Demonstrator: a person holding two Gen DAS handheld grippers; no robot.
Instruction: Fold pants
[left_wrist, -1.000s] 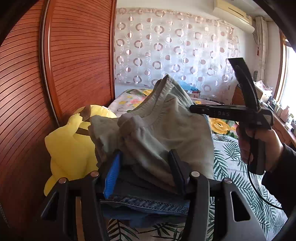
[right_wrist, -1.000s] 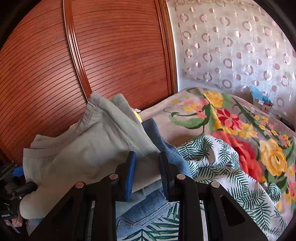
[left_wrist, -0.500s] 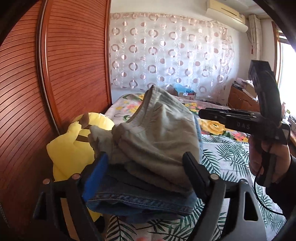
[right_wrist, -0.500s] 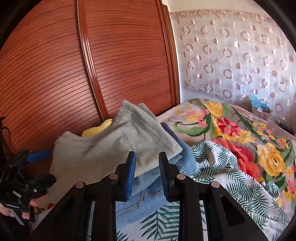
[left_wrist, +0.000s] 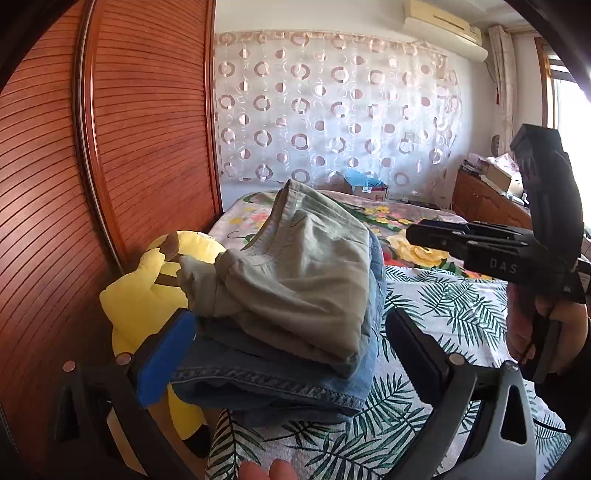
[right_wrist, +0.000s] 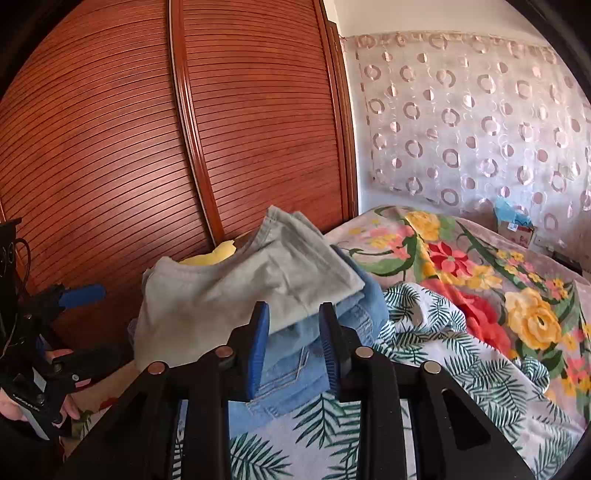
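Landmark: bed (left_wrist: 461, 317), covered by a palm-leaf sheet and a floral blanket (right_wrist: 480, 258)
Grey-green pants (left_wrist: 295, 273): folded, lying on top of folded blue jeans (left_wrist: 280, 380) at the bed edge nearest the wooden slatted wardrobe door (right_wrist: 184, 147)
Yellow plush toy (left_wrist: 147, 295): between the pants stack and the wardrobe door, touching the stack
Left tongs (left_wrist: 291, 354): spread wide, one finger either side of the stack, gripping nothing
Right tongs (right_wrist: 293, 332): narrow gap between the fingers, in front of the stack corner, nothing pinched
Curtain (left_wrist: 332, 122): circle pattern, behind the bed
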